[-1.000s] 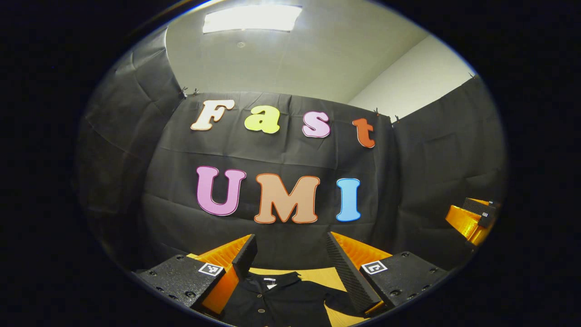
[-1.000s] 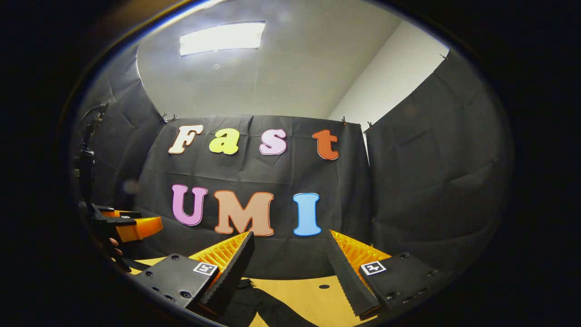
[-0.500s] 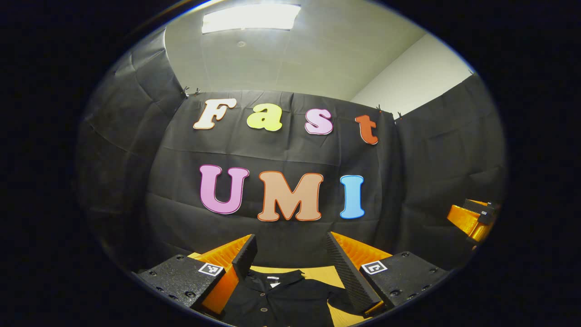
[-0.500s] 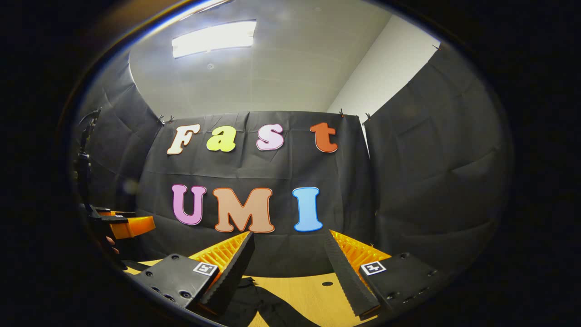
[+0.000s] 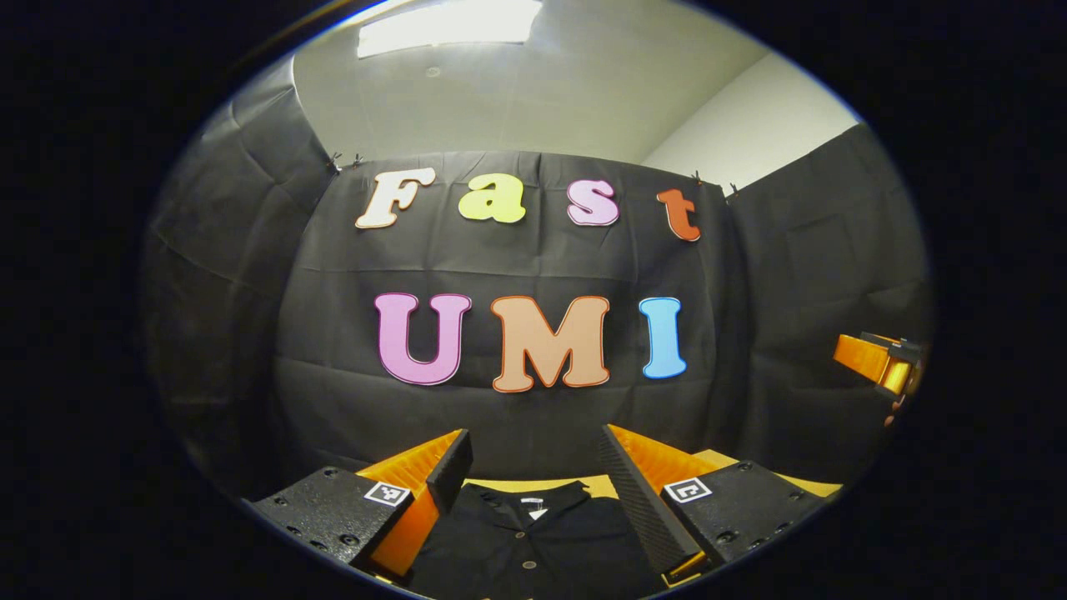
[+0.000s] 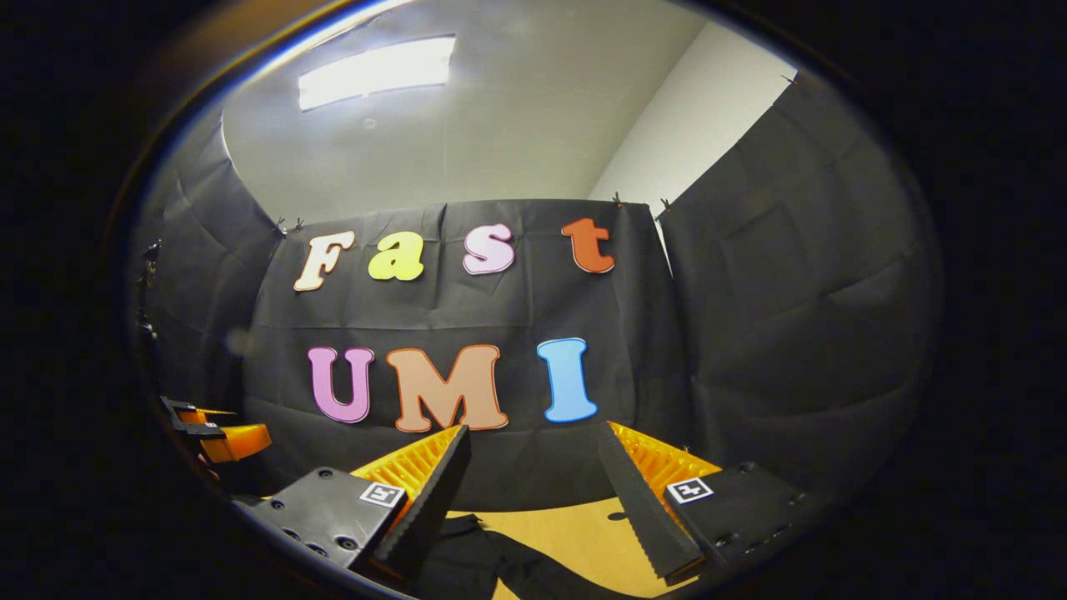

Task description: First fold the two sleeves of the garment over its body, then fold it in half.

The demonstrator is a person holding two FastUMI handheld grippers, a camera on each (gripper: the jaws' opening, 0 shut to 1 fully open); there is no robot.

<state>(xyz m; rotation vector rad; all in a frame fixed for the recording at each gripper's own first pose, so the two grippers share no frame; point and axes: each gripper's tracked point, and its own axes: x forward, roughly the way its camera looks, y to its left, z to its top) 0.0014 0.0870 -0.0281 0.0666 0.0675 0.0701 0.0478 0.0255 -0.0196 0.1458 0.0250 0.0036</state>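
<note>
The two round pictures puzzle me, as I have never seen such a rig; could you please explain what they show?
Each picture comes from a fisheye camera riding on a handheld two-finger gripper; a person holds one in each hand. In the left gripper view, the left gripper hangs open above a black shirt lying collar-up on a wooden table; the other gripper shows at the far right. In the right gripper view, the right gripper is also open, over a dark part of the shirt on the table. Neither gripper holds anything, and no fold is visible yet. Behind is the booth's black cloth wall.

black garment (image 5: 533,542), yellow-tan wooden table (image 6: 575,537), white ceiling (image 6: 467,125)
</note>
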